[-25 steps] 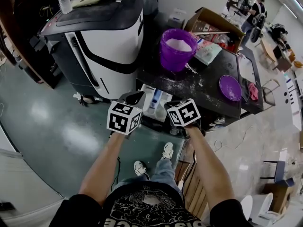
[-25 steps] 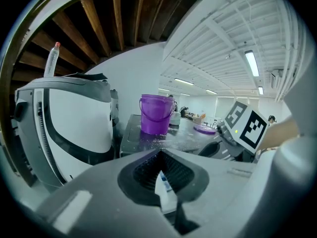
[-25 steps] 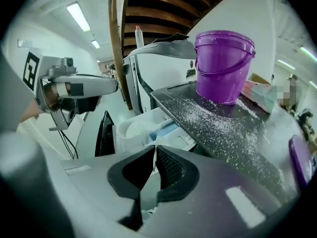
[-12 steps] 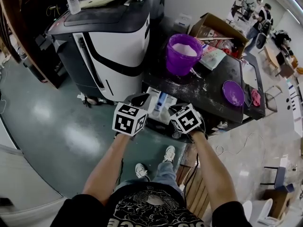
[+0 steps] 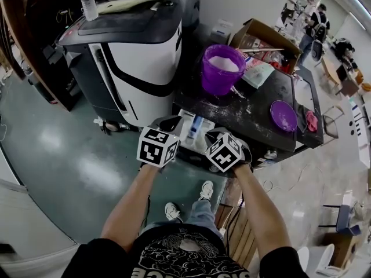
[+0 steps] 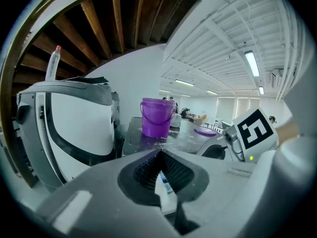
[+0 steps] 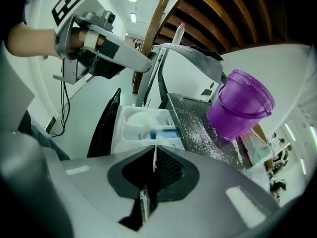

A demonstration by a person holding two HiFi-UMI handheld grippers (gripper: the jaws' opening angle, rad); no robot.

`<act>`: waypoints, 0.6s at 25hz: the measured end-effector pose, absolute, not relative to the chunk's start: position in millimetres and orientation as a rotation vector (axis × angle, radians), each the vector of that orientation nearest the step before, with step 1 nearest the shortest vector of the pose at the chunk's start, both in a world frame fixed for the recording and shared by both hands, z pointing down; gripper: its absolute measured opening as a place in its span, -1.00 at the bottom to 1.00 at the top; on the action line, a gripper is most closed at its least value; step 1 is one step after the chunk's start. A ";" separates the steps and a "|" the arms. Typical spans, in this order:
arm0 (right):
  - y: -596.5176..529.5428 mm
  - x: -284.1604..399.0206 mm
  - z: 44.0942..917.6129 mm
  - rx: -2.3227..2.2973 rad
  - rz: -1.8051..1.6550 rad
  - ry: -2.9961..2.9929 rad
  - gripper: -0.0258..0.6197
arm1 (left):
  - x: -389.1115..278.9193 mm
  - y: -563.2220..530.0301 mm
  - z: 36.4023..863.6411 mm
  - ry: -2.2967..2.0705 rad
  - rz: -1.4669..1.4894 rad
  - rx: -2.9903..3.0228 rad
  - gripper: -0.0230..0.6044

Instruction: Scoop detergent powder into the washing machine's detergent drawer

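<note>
The white detergent drawer [image 5: 194,127] stands pulled out from under the black table's front edge, with a blue insert in it; the right gripper view shows white powder in the drawer [image 7: 141,124]. A purple bucket [image 5: 222,68] of white powder stands on the table, and spilled powder lies around it. My left gripper [image 5: 167,123] hovers just left of the drawer and is shut with nothing in it. Over the drawer's right end, my right gripper [image 5: 217,135] is also shut and empty. No scoop shows in any view.
A black and white machine [image 5: 136,51] stands at the left with a water bottle [image 5: 88,0] on top. On the table [image 5: 255,112] lie a purple lid [image 5: 283,114], a cardboard box [image 5: 261,33] and a red cloth [image 5: 311,120]. People stand far back right.
Both grippers have stayed in front of the drawer. The right gripper has dipped a little and its marker cube has turned. The head view has shifted slightly.
</note>
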State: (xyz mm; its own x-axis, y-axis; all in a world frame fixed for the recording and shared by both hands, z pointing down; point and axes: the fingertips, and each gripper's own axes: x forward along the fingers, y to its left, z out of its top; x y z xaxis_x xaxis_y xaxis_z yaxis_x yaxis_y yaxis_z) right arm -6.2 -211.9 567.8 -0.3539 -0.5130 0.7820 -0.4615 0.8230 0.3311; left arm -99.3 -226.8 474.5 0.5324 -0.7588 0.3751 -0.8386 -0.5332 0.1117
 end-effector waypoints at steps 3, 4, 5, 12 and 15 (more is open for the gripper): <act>-212.5 -5.1 566.3 0.710 -0.139 -1.991 -0.82 | -97.3 -227.8 474.3 -1.331 0.413 2.499 -0.91; -212.6 -4.7 565.9 0.706 -0.165 -1.988 -0.82 | -96.6 -228.1 474.2 -1.329 0.414 2.501 -0.91; -212.3 -4.5 565.7 0.701 -0.195 -1.982 -0.82 | -96.1 -228.3 474.2 -1.328 0.414 2.502 -0.91; -208.2 -2.3 567.5 0.629 -0.425 -1.903 -0.82 | -95.7 -229.3 474.4 -1.324 0.419 2.505 -0.91; -207.6 -0.7 567.5 0.627 -0.486 -1.874 -0.82 | -96.8 -229.9 473.8 -1.327 0.417 2.503 -0.91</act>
State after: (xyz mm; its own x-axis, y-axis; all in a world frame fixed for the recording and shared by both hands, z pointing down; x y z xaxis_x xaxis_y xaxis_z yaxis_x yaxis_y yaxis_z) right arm -0.7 -207.6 567.5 -0.3101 -0.6245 0.7168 -0.1971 0.7798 0.5942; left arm -96.8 -229.9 473.8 0.5372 -0.7545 0.3771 -0.8345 -0.5403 0.1079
